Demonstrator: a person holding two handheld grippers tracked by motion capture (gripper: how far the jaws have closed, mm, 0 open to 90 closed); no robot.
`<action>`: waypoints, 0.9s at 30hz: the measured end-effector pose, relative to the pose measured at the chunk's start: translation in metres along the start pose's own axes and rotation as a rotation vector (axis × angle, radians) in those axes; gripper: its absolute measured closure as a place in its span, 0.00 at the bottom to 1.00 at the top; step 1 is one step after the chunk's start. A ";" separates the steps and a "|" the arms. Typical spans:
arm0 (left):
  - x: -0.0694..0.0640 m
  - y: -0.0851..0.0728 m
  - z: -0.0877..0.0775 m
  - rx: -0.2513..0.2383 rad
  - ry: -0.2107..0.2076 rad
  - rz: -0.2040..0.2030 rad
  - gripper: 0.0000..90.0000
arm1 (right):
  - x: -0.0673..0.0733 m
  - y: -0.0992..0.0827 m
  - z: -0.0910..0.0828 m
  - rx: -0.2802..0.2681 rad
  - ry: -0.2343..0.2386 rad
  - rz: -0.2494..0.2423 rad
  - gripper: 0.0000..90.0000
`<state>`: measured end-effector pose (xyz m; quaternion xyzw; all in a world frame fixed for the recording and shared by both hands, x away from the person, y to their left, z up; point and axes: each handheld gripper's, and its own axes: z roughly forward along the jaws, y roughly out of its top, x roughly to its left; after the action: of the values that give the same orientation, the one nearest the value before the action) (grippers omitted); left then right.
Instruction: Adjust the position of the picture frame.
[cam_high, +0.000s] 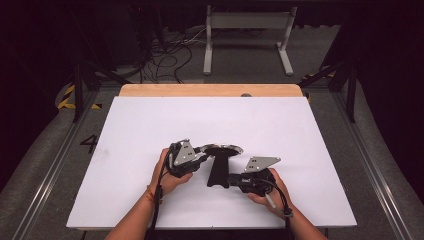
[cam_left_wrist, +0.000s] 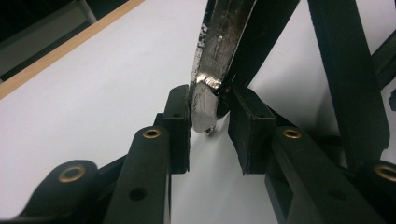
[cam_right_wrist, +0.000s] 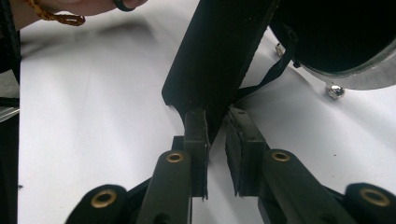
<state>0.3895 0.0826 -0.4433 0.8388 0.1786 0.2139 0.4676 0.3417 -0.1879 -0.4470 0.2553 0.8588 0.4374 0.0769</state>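
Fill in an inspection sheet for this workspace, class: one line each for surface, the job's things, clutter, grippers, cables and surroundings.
Surface: white table top, with a wooden strip along its far edge.
Job's things: a black pan with a metal rim and a flat black handle, near the middle front.
Clutter: nothing seen.
Grippers: left gripper has its jaws closed on the pan's metal rim; right gripper has its jaws closed on the end of the handle.
Cables: one trails from each gripper back along the forearms; loose black cables lie on the floor beyond the table.
Surroundings: dark room, grey floor, a pale metal frame behind the table.
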 end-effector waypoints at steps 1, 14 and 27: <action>0.000 0.000 0.000 -0.001 -0.004 -0.002 0.78 | 0.000 0.000 0.000 0.000 -0.002 0.001 0.87; 0.004 0.000 -0.034 -0.052 0.013 -0.038 0.76 | -0.006 0.004 -0.029 -0.054 -0.080 -0.013 0.86; 0.005 0.000 -0.057 0.009 0.028 0.000 0.66 | -0.018 0.003 -0.048 -0.087 -0.148 0.003 0.87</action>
<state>0.3639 0.1255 -0.4149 0.8378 0.1860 0.2252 0.4613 0.3408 -0.2299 -0.4170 0.2844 0.8307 0.4543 0.1505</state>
